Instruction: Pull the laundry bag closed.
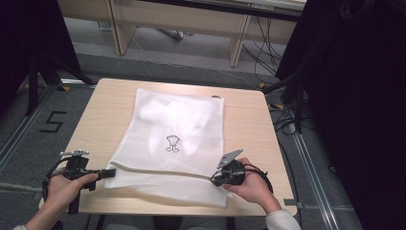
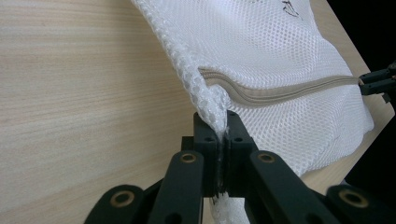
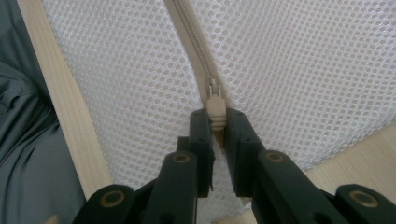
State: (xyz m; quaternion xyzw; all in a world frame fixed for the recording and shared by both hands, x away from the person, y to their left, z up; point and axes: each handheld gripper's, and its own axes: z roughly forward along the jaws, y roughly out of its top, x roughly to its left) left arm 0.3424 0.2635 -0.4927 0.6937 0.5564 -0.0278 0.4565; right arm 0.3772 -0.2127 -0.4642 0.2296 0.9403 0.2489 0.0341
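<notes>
A white mesh laundry bag (image 1: 172, 139) with a small printed figure lies flat on the wooden table (image 1: 249, 120). A beige zipper (image 2: 280, 91) runs across its near end. At the bag's near left corner my left gripper (image 1: 110, 172) is shut on a bunch of mesh (image 2: 215, 109) beside the zipper's end. At the zipper's right end my right gripper (image 1: 216, 178) is shut on the beige zipper pull (image 3: 215, 111). In the left gripper view the right gripper's jaws (image 2: 378, 81) show at the far end of the zipper.
The bag covers the table's middle; bare wood (image 2: 84, 93) lies to its left and right. Grey floor with a painted 5 (image 1: 51, 122), cables (image 1: 282, 120) and wooden furniture legs (image 1: 237, 45) surround the table. Black curtains (image 1: 354, 96) hang at the right.
</notes>
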